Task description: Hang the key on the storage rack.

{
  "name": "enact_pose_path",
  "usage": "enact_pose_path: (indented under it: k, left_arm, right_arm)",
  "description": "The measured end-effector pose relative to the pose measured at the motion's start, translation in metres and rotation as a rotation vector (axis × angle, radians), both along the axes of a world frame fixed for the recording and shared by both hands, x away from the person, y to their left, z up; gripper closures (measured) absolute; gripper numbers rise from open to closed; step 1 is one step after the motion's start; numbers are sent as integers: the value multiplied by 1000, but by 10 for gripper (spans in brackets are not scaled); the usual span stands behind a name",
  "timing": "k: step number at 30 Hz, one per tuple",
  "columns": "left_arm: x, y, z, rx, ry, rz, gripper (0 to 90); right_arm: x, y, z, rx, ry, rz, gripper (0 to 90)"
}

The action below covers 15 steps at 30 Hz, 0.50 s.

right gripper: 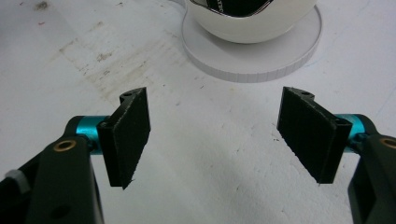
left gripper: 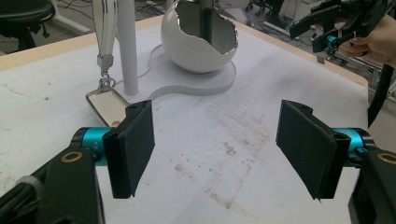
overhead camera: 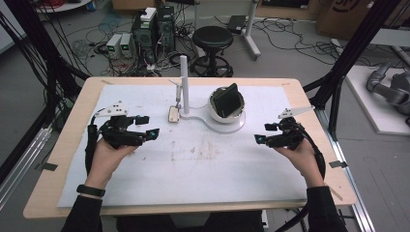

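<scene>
Both the left gripper (overhead camera: 153, 131) and the right gripper (overhead camera: 260, 139) are held wide open and empty, the white egg-shaped holder (overhead camera: 226, 107) lying ahead between them, slightly nearer the right.

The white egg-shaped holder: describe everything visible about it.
The white egg-shaped holder is a glossy, rounded shell, ceramic or plastic by its look, with a jagged cracked-egg opening edged in silver. A dark flat slab, perhaps a phone, stands tilted inside it. It sits upright on a flat white base at the table's far middle; the base curves left to a slim white post. Both grippers are well clear of it.
</scene>
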<state>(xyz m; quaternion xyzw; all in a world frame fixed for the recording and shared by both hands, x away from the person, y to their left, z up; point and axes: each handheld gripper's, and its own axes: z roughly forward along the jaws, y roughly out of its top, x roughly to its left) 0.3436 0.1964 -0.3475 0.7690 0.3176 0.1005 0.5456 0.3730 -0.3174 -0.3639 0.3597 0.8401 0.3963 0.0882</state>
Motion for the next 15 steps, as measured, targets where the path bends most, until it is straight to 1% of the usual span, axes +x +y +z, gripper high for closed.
enact_pose_path:
  k: [8,11,15]
  left_arm:
    - [2,-1,-2,6,7,1,279]
    - [2,-2,-2,16,8,1,279]
    - [2,-3,-1,16,7,0,279]
  right_arm:
    - [0,-2,-1,2,0,-1,262]
    - [0,-3,-1,0,0,1,262]
    - [0,-4,-1,5,0,-2,262]
